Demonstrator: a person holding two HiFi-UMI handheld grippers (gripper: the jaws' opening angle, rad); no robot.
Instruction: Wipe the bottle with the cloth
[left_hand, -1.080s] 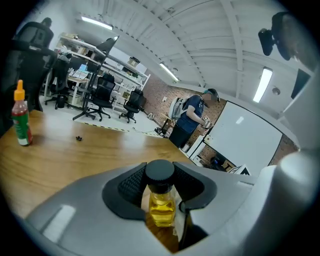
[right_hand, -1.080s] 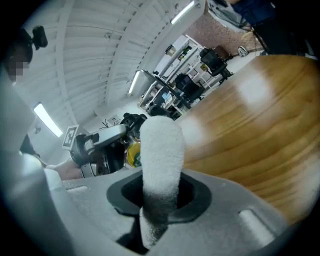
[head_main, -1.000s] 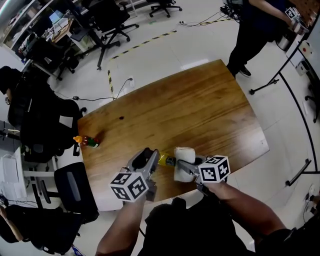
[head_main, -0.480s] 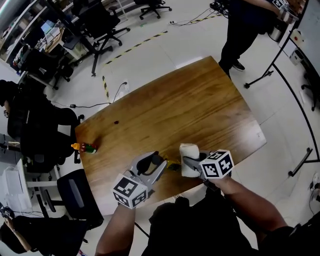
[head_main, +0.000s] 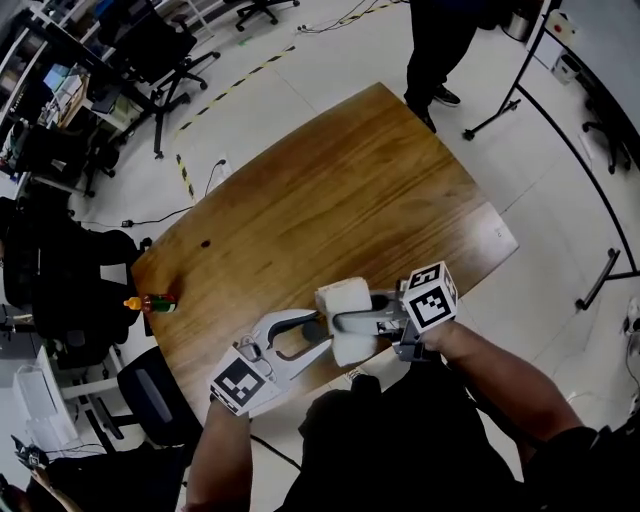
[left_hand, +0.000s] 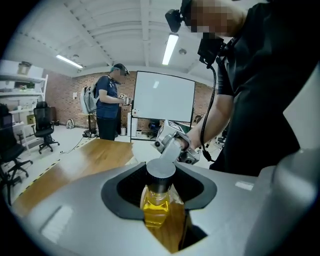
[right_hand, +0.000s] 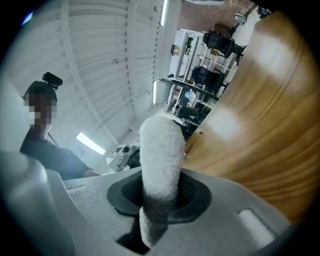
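Low in the head view, the left gripper has rolled over since a second ago, and its marker cube now sits at lower left. Its partly closed jaws clamp the bottle of yellow liquid below the grey cap. Just right of it, the right gripper pinches the rolled white cloth. The cloth has risen and now overlaps the left jaw tips, hiding the bottle from above; whether they touch is unclear. Up-left, a small orange-capped bottle lies at the table edge. A person stands at the top.
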